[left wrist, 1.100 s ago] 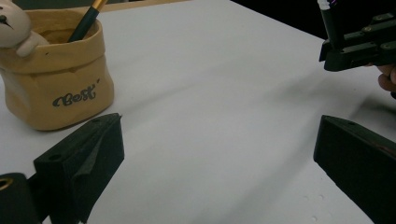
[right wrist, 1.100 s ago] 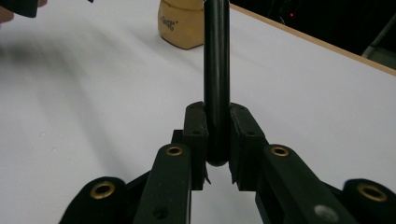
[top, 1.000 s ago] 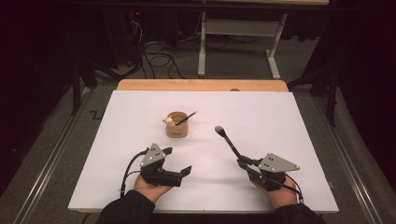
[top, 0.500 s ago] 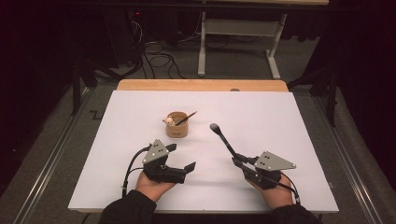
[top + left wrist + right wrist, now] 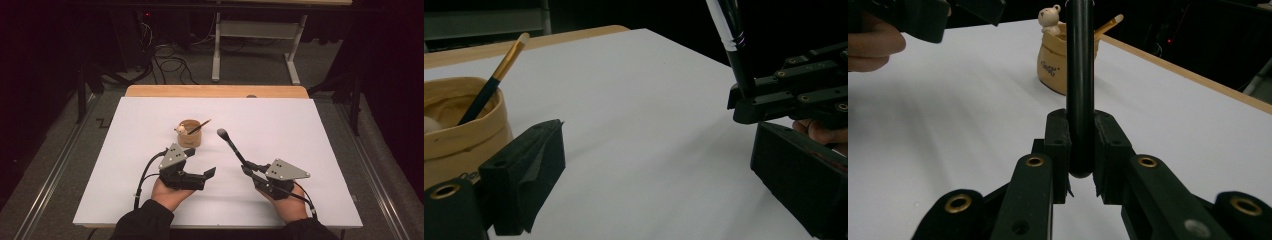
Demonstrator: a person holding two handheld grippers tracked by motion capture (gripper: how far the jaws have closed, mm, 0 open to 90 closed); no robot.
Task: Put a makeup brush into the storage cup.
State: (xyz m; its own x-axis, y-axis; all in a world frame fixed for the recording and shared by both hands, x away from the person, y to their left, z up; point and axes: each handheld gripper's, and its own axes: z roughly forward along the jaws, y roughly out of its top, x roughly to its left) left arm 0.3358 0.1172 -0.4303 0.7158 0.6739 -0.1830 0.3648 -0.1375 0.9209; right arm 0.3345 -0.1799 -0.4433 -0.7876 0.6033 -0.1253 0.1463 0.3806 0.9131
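Observation:
A tan pot (image 5: 190,134) stands mid-table on the white sheet (image 5: 280,120), holding a gold-banded brush (image 5: 199,126) and a small bear figure (image 5: 1050,17). My right gripper (image 5: 248,167) is shut on the handle of a black makeup brush (image 5: 231,145), whose head points up and away, just right of the pot. In the right gripper view the handle (image 5: 1080,75) stands clamped between the jaws. My left gripper (image 5: 210,172) is open in front of the pot with nothing between its jaws; they have just been closing a little. In the left gripper view the pot (image 5: 454,135) is at the left.
A wooden strip (image 5: 215,91) runs along the sheet's far edge. Beyond the table are floor cables (image 5: 170,65) and a grey table frame (image 5: 255,30). The person's hands (image 5: 170,195) come in at the near edge.
The right gripper has carried the black brush left and farther away, nearer the pot. The left gripper has shifted a little right and up.

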